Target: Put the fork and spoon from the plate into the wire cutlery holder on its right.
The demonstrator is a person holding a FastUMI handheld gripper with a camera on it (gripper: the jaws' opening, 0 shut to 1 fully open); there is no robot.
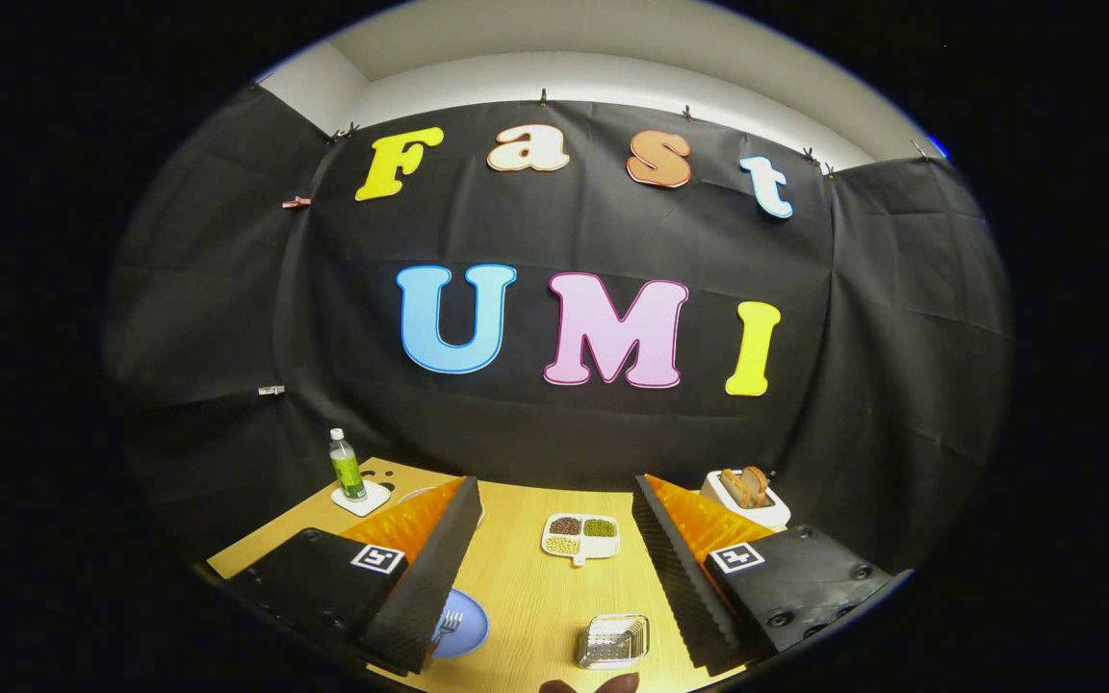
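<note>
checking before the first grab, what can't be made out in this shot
- Spoon: the left finger of the open hand-held gripper hides most of the blue plate; only the fork peeks out.
- Wire cutlery holder: too small to tell whether anything is inside.
- Divided dish: contents too small to identify.

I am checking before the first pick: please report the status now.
Gripper open, holding nothing. Fork on blue plate by one finger; spoon unseen. Wire cutlery holder between the fingers. Nothing in the way.

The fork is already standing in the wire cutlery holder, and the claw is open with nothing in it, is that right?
Not quite. The gripper view shows the fork lying on the blue plate, beside the wire cutlery holder, not in it. The rest holds: the claw is open with nothing in it.
</note>
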